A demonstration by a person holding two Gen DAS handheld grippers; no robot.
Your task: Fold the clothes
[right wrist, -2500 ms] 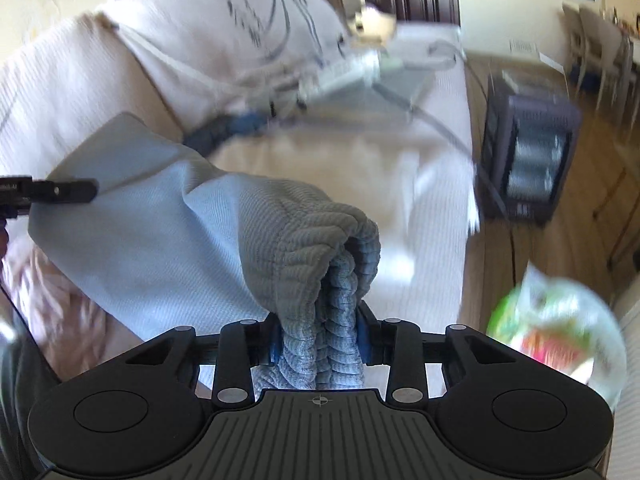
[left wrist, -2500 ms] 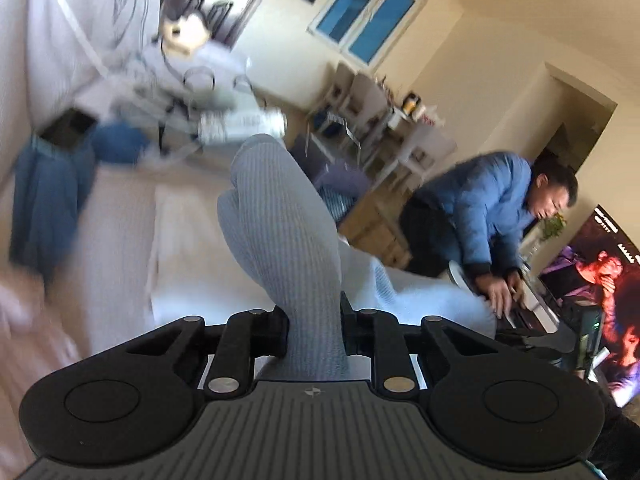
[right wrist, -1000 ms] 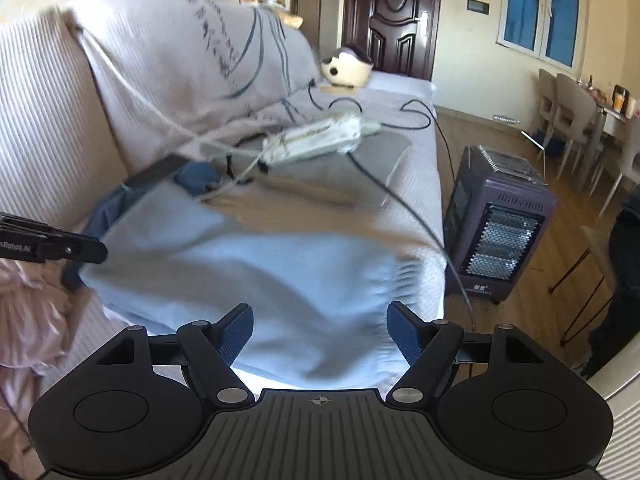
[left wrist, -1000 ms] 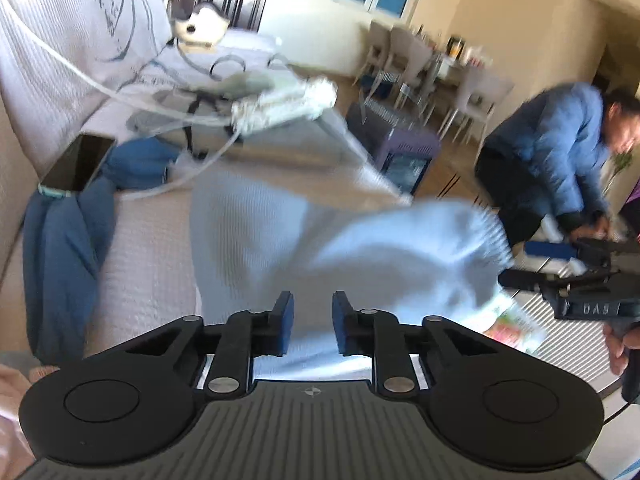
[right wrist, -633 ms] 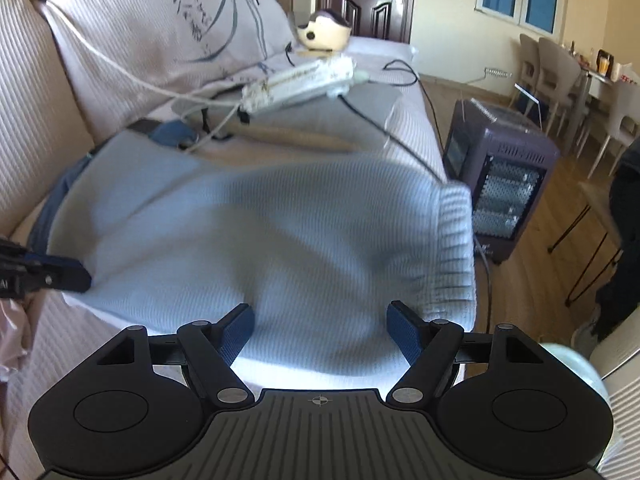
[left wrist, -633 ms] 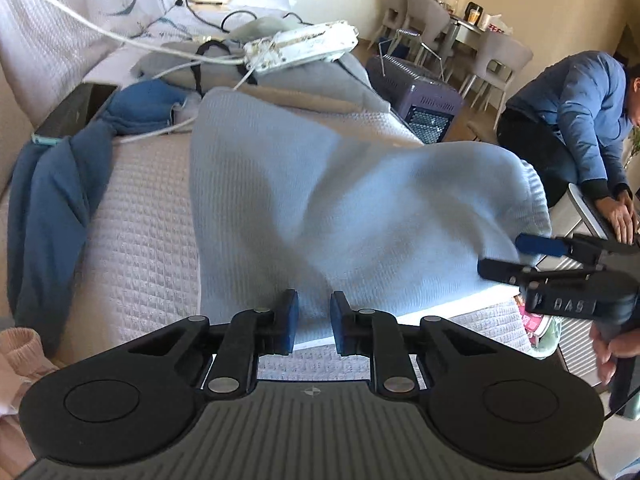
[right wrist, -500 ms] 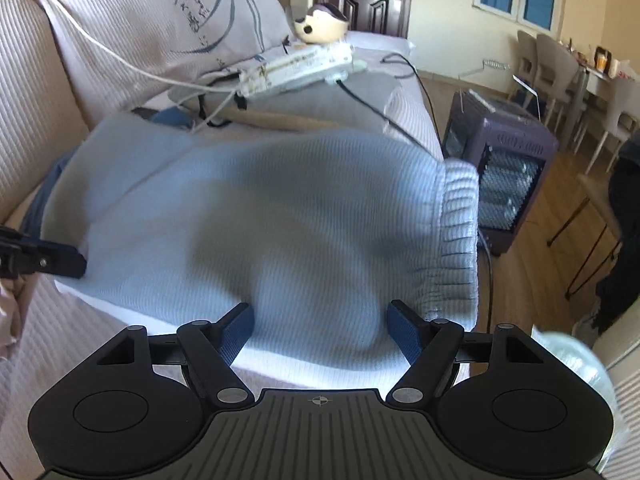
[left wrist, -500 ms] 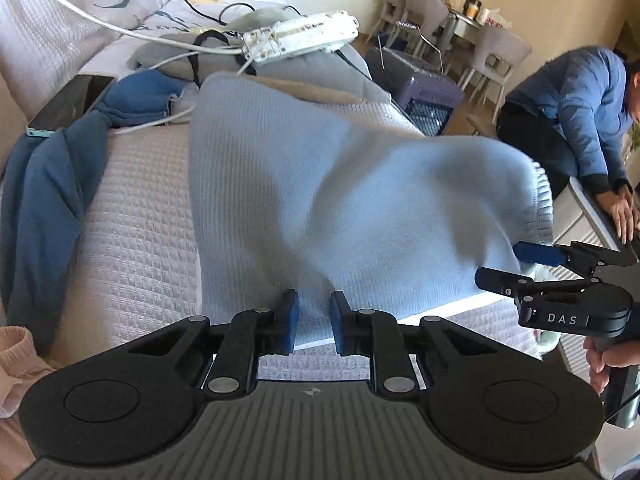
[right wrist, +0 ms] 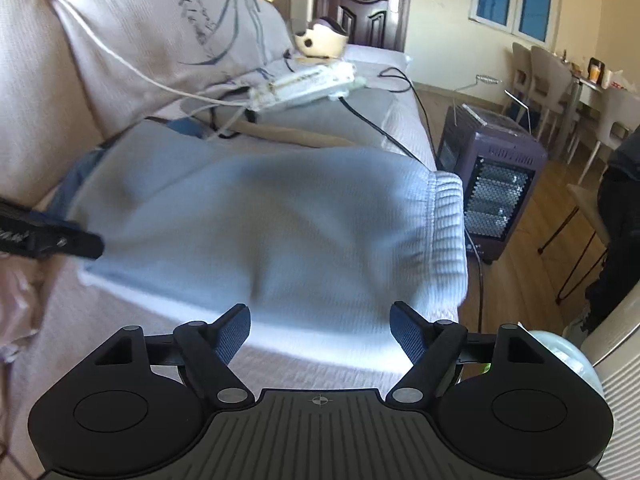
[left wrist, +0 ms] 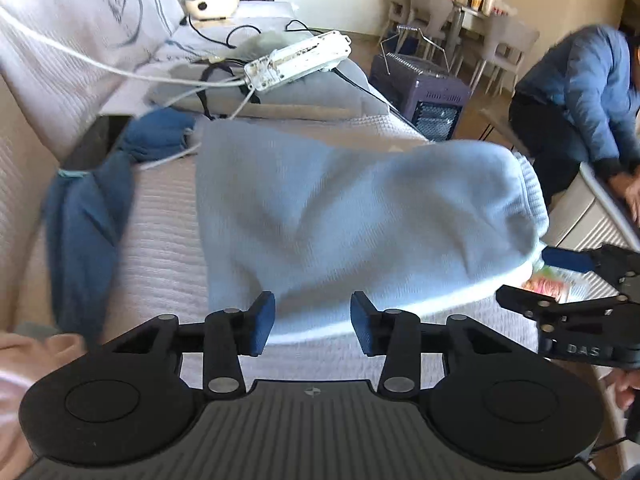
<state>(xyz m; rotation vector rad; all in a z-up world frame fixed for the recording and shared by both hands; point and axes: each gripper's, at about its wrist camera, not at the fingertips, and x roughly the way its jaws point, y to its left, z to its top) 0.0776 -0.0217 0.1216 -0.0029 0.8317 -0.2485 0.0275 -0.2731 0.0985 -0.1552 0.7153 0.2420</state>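
1. Pale blue knit, a folded sweater (left wrist: 352, 220), is seen spread across the middle of both frames on the white textured sofa cover (left wrist: 160, 264); its ribbed hem (right wrist: 448, 232) is draped over the sofa's edge at centre right of the right wrist view.
2. The left gripper (left wrist: 312, 328) is seen at bottom centre of its own frame. Its jaws are opening; the sweater's near edge is seen in the gap, but the pads are not pressed on it.
3. The right gripper (right wrist: 320, 336) is shown at bottom centre of its frame with fingers held wide apart, nothing clamped; the sweater's near edge lies just beyond the tips.
4. A dark blue garment (left wrist: 88, 224) is laid along the left of the left wrist frame, just beside the sweater.
5. A white power strip (left wrist: 300, 60) with cables is seen at upper centre, on a grey cushion (left wrist: 304, 92).
6. A purple heater (right wrist: 492, 196) is seen on the floor at right.
7. A person in a blue jacket (left wrist: 580, 92) is bent over at upper right of the left wrist frame.
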